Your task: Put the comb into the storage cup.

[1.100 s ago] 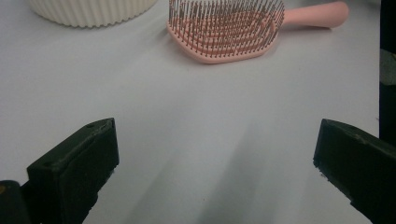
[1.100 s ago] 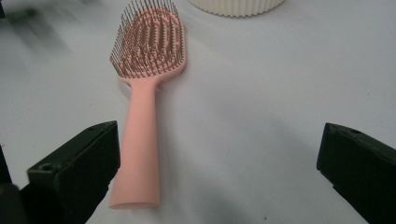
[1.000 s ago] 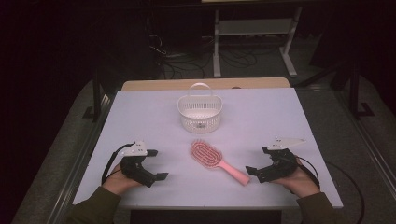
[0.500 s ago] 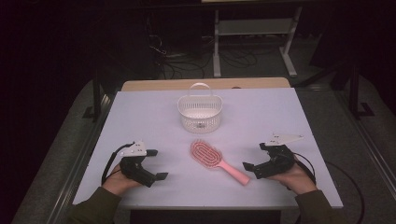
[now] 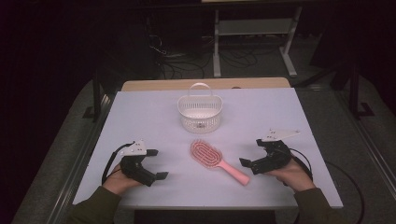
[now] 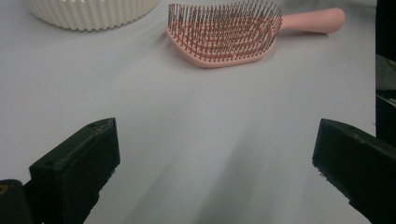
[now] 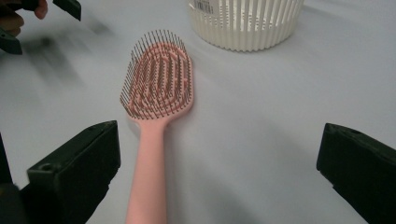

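Note:
A pink hairbrush (image 5: 206,154) lies bristles up in the middle of the white table (image 5: 140,116), its handle (image 5: 236,173) pointing to the near right. My right gripper (image 5: 251,152) stands open just right of the handle's end. In the right gripper view the handle (image 7: 147,177) runs up between the open jaws, close to the left one, with the gripper (image 7: 219,144) around it but not closed. My left gripper (image 5: 156,164) rests open at the near left, apart from the brush (image 6: 224,32), and its own view shows nothing between the gripper's (image 6: 217,140) jaws.
A white slatted basket (image 5: 200,112) with a hoop handle stands behind the brush, toward the table's far edge. It looks empty. The basket's wall (image 7: 245,23) sits beyond the brush head in the right gripper view. Dark floor, cables and a metal stand lie beyond the table.
My right gripper has shifted a little left and forward, closer to the brush handle. The left gripper, brush and basket have stayed put.

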Action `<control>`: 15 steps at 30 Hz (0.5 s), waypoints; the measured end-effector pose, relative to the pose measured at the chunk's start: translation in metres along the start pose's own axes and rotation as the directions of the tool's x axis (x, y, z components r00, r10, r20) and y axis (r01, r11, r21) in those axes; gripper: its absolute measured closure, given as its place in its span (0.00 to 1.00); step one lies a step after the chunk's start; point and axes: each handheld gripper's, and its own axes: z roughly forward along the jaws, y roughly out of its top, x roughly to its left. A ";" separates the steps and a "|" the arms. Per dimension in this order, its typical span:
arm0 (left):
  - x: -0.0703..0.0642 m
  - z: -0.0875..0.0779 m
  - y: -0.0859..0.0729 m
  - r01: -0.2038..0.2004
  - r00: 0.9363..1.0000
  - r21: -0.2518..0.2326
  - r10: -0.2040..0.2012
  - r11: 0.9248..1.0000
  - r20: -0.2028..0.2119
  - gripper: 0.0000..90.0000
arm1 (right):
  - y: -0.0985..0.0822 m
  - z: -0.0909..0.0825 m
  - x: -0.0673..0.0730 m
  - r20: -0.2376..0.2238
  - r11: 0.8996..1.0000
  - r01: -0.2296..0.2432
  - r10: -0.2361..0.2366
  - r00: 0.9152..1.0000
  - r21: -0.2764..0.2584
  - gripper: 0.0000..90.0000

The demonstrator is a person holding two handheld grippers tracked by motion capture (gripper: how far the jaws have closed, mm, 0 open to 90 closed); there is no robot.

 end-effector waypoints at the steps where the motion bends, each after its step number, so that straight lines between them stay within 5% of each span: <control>1: 0.000 0.000 0.000 0.002 1.000 0.000 -0.002 1.000 0.002 0.01 | 0.001 0.000 0.000 0.000 1.000 -0.002 0.002 1.000 -0.002 0.00; 15: 0.001 0.002 0.001 -0.002 1.000 0.000 0.002 1.000 0.011 0.00 | 0.011 0.010 0.004 -0.005 1.000 0.003 -0.003 1.000 0.004 0.00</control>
